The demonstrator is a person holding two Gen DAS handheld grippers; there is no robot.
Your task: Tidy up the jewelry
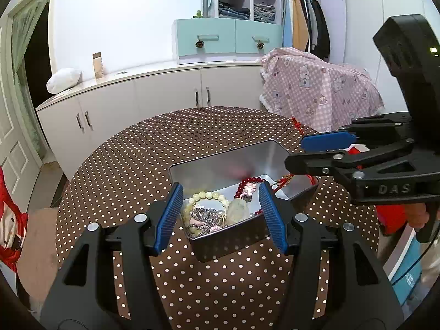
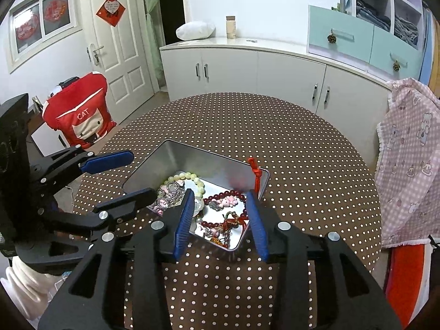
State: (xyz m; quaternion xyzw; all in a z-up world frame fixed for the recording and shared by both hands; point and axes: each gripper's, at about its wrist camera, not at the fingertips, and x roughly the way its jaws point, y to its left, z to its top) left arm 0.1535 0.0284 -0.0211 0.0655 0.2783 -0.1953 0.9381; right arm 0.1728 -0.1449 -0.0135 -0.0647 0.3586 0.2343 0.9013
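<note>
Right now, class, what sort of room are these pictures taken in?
Probably a bedroom or dressing room at home: an open wardrobe of hanging coats, white shelf cubbies of folded clothes, and a round table in a brown polka-dot cloth.

Right gripper (image 2: 221, 217) jaws apart over metal tin (image 2: 192, 156); jewelry (image 2: 220, 203) inside

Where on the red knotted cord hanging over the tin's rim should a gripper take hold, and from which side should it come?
Grip the red cord on its upright knotted stretch just above the rim of the tin, coming from above with the open right gripper. There the cord stands clear of the red bead bracelet and the other jewelry, so one finger can pass on each side without snagging beads.
</note>
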